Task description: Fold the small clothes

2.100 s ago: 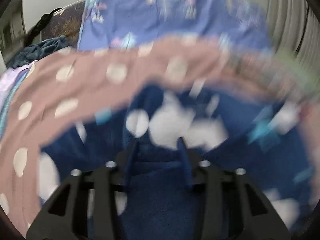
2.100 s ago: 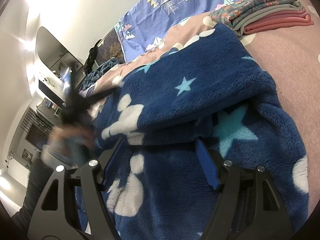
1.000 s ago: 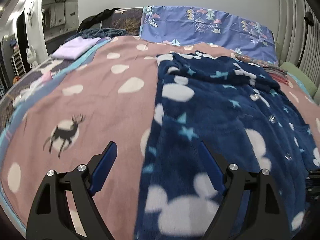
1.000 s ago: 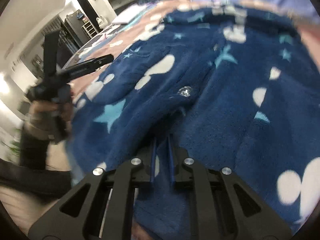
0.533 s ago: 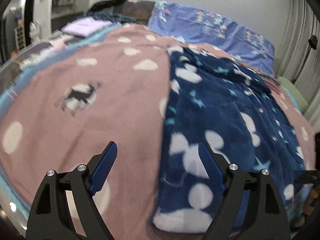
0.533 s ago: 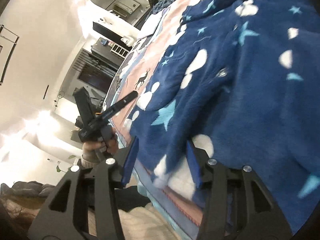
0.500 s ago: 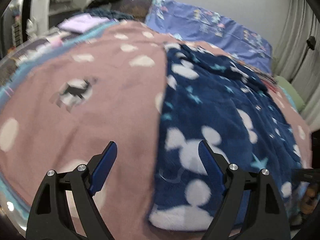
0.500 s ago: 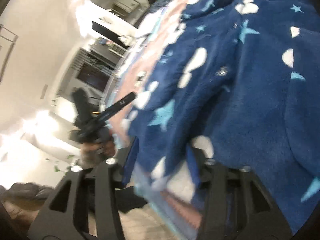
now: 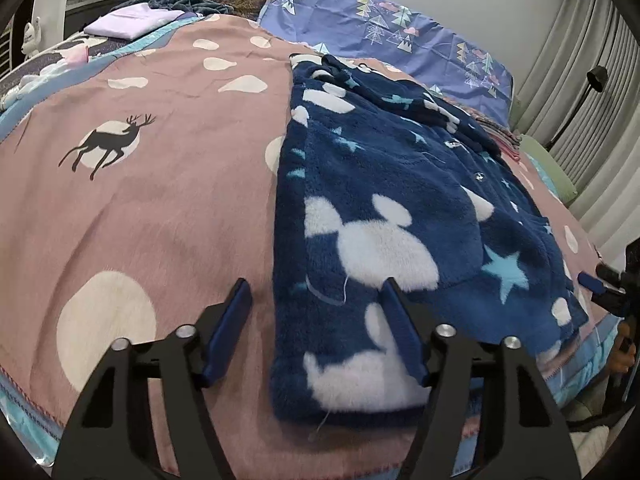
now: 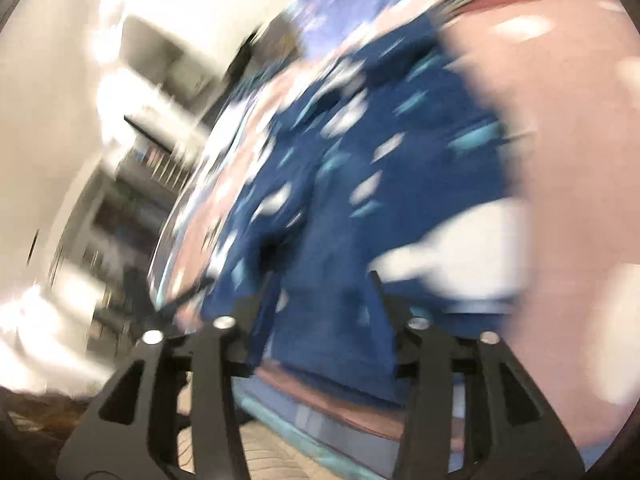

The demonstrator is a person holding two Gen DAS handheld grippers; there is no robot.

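The navy fleece jacket (image 9: 392, 208) is lying spread lengthwise on the pink bedspread (image 9: 160, 208), its hem at the near edge of the bed and its collar end toward the pillow (image 9: 392, 28). No fold is yet showing in it; the task is judged to be at the laying-out stage.

Left gripper (image 9: 316, 320): it is hovering over the jacket's near left corner. Its jaws have just been closing from a wider setting, yet they are standing apart, one over bare bedspread and one over the fleece, the jacket's left edge lying below the gap. The pads are pressing on nothing.

Right gripper (image 10: 324, 300): a second ago its jaws were pinched shut over the fleece; they have just been opening and are now standing apart, holding nothing. The right wrist view is heavily smeared by motion, so the cloth below is unclear. In the left wrist view this gripper is showing at the jacket's right hem corner.

Reading: the jacket is released and lying flat. Both grippers are sitting at opposite hem corners, which suggests a fresh grip there is coming for the first fold. A stack of folded clothes (image 9: 500, 132) is lying beyond the jacket.
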